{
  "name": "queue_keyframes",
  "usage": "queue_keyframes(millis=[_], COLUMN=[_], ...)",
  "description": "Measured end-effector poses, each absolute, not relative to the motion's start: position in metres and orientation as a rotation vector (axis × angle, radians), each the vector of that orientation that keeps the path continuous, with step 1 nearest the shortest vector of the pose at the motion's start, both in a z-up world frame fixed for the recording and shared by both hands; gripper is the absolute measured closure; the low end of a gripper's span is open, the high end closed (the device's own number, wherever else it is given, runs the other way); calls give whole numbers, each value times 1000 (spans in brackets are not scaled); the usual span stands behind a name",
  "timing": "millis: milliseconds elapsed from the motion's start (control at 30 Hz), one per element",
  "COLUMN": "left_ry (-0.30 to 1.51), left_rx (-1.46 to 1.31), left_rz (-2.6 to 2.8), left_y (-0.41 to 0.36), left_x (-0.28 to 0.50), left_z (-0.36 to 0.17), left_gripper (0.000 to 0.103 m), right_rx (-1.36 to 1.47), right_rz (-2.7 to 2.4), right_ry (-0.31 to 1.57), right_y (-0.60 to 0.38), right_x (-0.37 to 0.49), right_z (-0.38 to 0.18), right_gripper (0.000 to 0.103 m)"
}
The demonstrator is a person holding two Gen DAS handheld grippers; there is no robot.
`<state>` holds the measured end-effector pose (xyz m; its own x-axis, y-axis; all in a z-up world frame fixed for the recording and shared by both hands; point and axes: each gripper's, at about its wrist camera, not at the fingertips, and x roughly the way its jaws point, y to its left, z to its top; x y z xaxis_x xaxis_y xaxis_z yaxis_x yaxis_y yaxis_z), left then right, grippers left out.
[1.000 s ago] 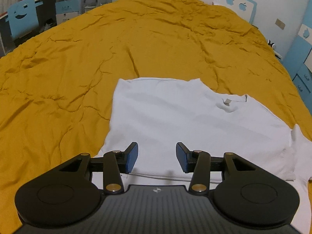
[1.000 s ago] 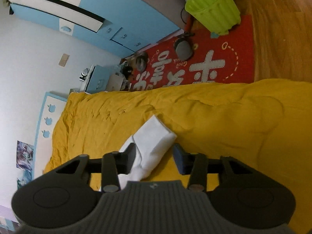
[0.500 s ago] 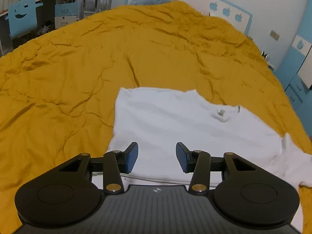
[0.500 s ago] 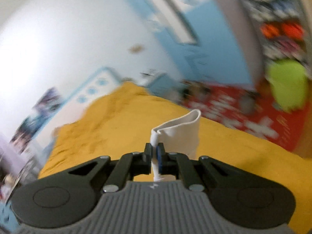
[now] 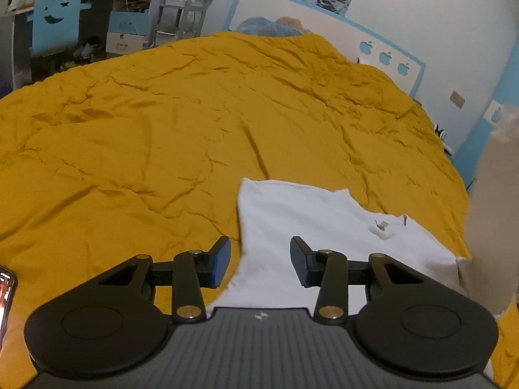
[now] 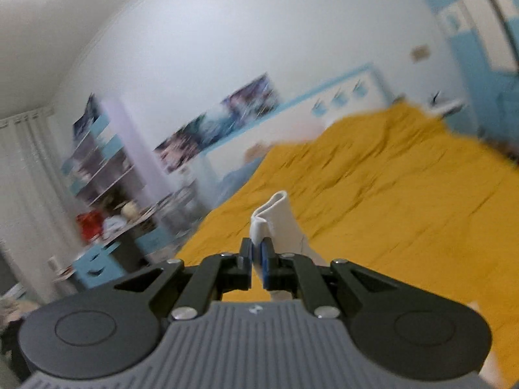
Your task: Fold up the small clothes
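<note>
A white shirt (image 5: pixel 324 223) lies flat on the yellow bedspread (image 5: pixel 162 136), its collar tag facing up. My left gripper (image 5: pixel 259 256) hovers over the shirt's left edge. Its jaws are closing, with the cloth below them and nothing pressed between the pads. At the right edge of the left wrist view a blurred white fold of the shirt (image 5: pixel 489 214) rises off the bed. My right gripper (image 6: pixel 258 254) is shut on the white sleeve (image 6: pixel 275 217), which stands up beyond the pads above the bedspread (image 6: pixel 405 214).
A phone (image 5: pixel 5 295) lies at the bed's near left edge. A desk with a blue chair (image 5: pixel 55 29) stands beyond the far left side. The headboard (image 5: pixel 327 29) and a blue cabinet (image 5: pixel 480 136) border the far and right sides.
The right gripper shut on the sleeve, rolled and swung up with it. The left gripper shifted left to the shirt's edge. The shirt's right side has lifted.
</note>
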<state>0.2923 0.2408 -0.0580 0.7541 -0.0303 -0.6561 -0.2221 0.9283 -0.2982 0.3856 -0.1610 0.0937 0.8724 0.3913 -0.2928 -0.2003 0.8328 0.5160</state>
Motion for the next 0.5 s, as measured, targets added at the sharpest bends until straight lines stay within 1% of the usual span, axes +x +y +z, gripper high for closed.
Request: queue_keyframes(millis=[67,200,367,467,500], left_ry=[716,731,742,743,736], left_rx=[-382,-407,-466,-497,-513], left_rz=[108,97,53,30,20], left_y=[248,259,266,268,269], left_x=[293,295,299,303,304], left_z=[-62,-74,-93,-100,-102], left_gripper=[57,57,57,56,54], right_rx=[480,444,390,402,403], right_rz=[342,374,426,499,528], right_ry=[445,581,817,931,957], right_y=[-118,-38,23,35,39], right_x=[394,402,401,396,395], right_z=[71,6,-84,-122,-130], right_gripper=[103,103,102,93,84])
